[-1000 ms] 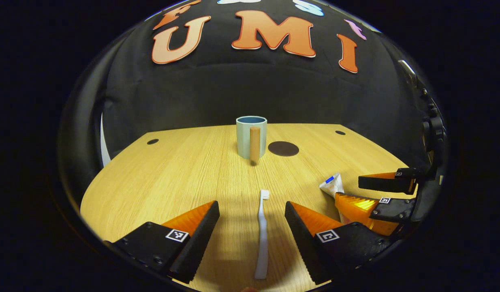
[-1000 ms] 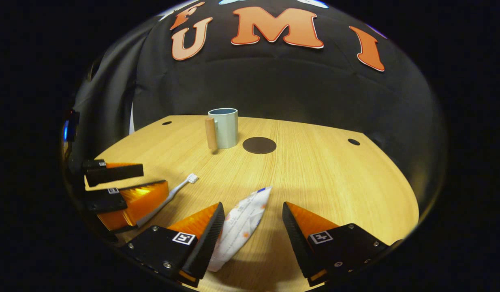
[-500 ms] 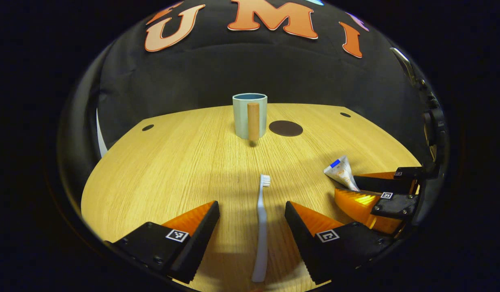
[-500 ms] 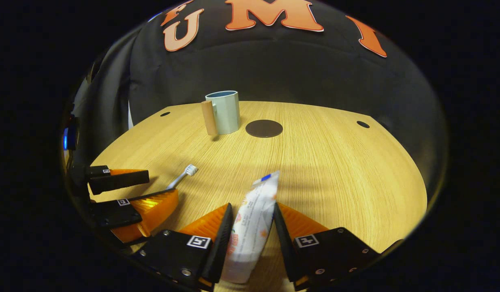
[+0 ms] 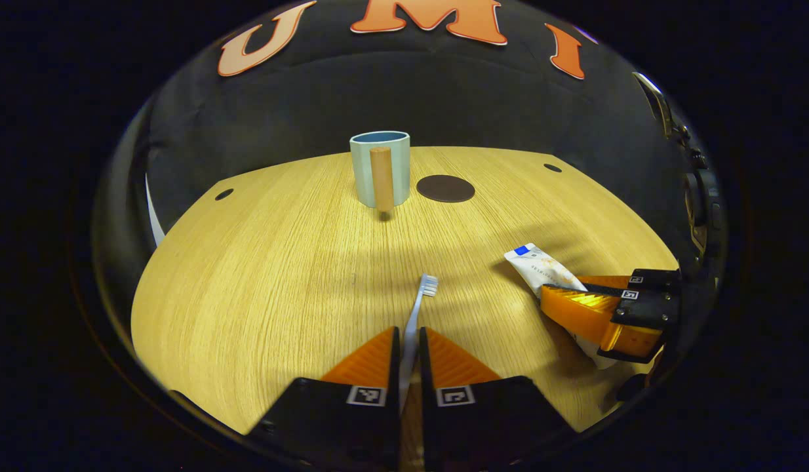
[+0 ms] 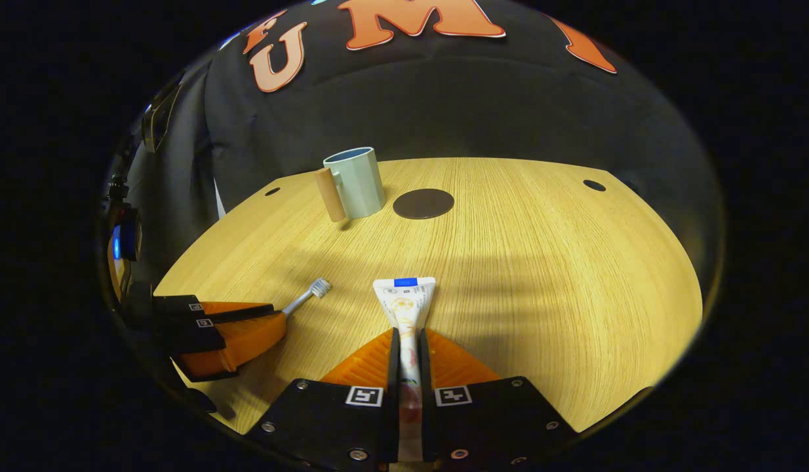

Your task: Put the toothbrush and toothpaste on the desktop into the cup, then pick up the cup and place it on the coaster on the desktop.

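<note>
- My left gripper (image 5: 410, 341) clamps the white toothbrush (image 5: 419, 300); my right gripper (image 6: 408, 351) pinches the white toothpaste tube (image 6: 405, 303).
- The pale-blue cup with a wooden handle (image 5: 380, 169) stands beside the dark round coaster (image 5: 445, 189), well ahead.
- My fingers hide the toothbrush's handle end.

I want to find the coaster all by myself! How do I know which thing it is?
Look at the wooden desktop and go to its far side, near the black cloth wall. A pale blue-green cup with a tan handle stands there, and the coaster lies close beside it, on the side away from the handle. It is the only flat, dark, round disc; the little dark spots near the edges are much smaller.
</note>
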`<state>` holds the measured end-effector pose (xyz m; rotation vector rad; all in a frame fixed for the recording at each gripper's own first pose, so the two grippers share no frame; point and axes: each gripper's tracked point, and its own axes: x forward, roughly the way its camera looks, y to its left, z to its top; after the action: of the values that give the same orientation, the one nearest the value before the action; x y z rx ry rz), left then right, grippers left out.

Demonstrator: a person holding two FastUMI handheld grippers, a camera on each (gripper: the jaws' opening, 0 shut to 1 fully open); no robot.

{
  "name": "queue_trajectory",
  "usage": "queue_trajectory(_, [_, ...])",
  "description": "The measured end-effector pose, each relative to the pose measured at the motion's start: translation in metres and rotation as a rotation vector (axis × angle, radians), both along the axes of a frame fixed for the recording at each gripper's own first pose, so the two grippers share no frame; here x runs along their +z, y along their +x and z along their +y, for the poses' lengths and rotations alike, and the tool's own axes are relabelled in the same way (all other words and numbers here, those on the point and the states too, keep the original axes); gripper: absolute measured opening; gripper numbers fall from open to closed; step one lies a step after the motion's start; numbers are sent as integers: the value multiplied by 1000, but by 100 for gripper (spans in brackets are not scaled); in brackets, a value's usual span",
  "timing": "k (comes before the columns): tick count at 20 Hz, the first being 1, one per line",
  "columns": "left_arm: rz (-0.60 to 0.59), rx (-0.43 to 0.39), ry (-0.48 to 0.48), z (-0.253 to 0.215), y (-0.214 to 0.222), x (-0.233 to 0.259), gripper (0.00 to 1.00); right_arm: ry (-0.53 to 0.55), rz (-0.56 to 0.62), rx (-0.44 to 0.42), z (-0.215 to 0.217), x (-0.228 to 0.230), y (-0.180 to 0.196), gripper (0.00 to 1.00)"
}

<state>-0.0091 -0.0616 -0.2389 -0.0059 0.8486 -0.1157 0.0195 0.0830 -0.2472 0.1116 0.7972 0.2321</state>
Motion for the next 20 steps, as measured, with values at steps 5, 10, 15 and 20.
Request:
queue_trajectory(5, [-7,10,-6,1,4,-1,7,49,-20,-5,-6,9,6,14])
queue_trajectory(10, [-69,19,-64,1,10,5,7,55,-95,-10,-16,35,19,14])
queue_trajectory(15, [-210,22,-84,11,27,29,7,46,-167,8,-9,59,29,14])
queue_trajectory(20, [-338,0,-105,8,47,63,7,50,-240,21,1,86,45,14])
